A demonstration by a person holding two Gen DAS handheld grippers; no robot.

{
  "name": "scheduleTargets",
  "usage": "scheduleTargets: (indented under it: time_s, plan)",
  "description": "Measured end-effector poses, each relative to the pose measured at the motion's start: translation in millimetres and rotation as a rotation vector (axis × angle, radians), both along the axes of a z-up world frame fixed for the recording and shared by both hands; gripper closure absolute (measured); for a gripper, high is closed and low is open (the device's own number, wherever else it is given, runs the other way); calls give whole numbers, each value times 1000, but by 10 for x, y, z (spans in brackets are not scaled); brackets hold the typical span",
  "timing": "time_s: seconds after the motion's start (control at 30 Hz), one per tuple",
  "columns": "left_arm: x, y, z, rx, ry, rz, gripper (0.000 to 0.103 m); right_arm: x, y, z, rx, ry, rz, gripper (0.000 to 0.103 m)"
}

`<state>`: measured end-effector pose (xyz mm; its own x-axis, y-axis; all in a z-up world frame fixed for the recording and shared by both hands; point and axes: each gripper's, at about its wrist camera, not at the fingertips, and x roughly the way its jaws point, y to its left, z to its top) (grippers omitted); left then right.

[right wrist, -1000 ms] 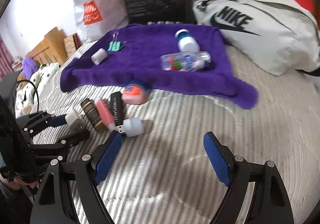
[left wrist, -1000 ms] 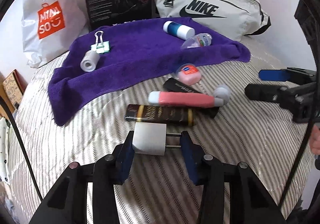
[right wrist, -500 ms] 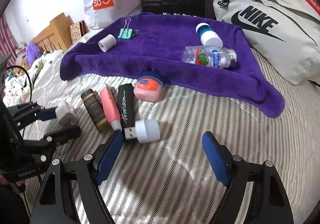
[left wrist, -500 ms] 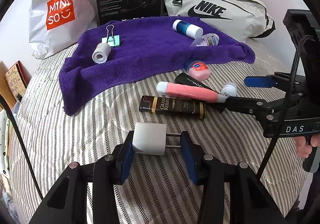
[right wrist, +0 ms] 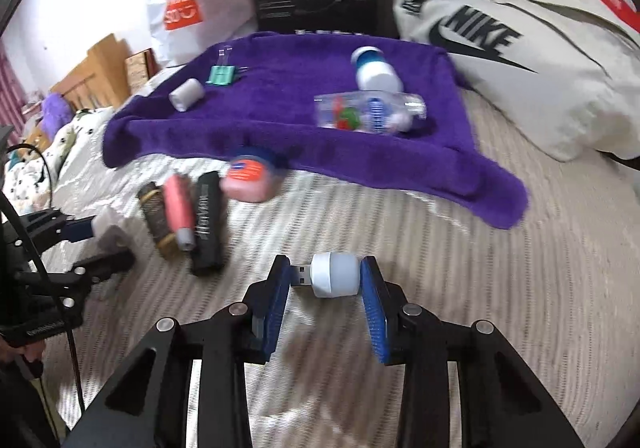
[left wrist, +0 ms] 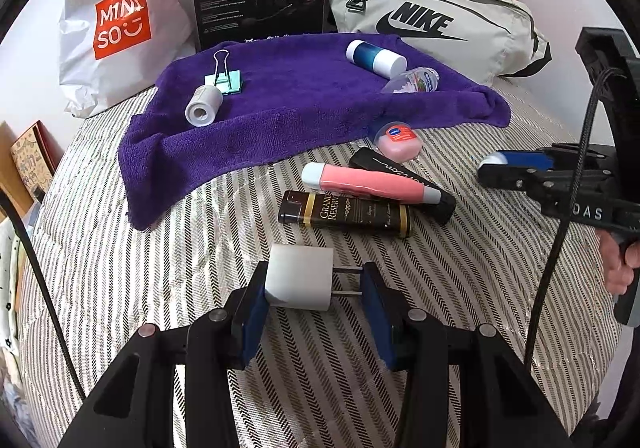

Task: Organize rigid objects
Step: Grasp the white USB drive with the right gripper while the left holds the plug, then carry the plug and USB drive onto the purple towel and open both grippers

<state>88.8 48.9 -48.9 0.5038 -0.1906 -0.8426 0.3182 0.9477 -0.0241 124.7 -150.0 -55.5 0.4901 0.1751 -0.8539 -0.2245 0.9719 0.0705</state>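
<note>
Left wrist view: the left gripper [left wrist: 314, 284] squeezes a white charger [left wrist: 298, 278], lying sideways, prongs toward 3 o'clock; past it at 12 o'clock, a brown tube [left wrist: 346, 213] and pink tube [left wrist: 370, 184] lie crosswise; farther, the purple towel [left wrist: 280, 108]; the right gripper [right wrist: 326, 280] pinches a USB light [right wrist: 330, 274], sideways, plug toward 9 o'clock.

I see a striped bedspread [left wrist: 120, 288] under everything, a white wall [right wrist: 80, 0] behind, and wooden furniture [right wrist: 96, 76] off to the left beside a second bed's spotted bedding [right wrist: 60, 144]. Light is even.
</note>
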Motion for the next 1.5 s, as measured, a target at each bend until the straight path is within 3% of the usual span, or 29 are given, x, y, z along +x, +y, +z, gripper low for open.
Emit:
scheduleTargets:
  time_s: [0.23,0.9,1.5]
  plan:
    - [2,1,1,3,-1,6,59,5,-16,-75,-43,-16,-9,66]
    - [24,83,20,-3,16,55,60,-36,-127,40,47,-13,-17,67]
    - [120,274,306,-5,-22,87,60,64,9,205,67,-16,34,67]
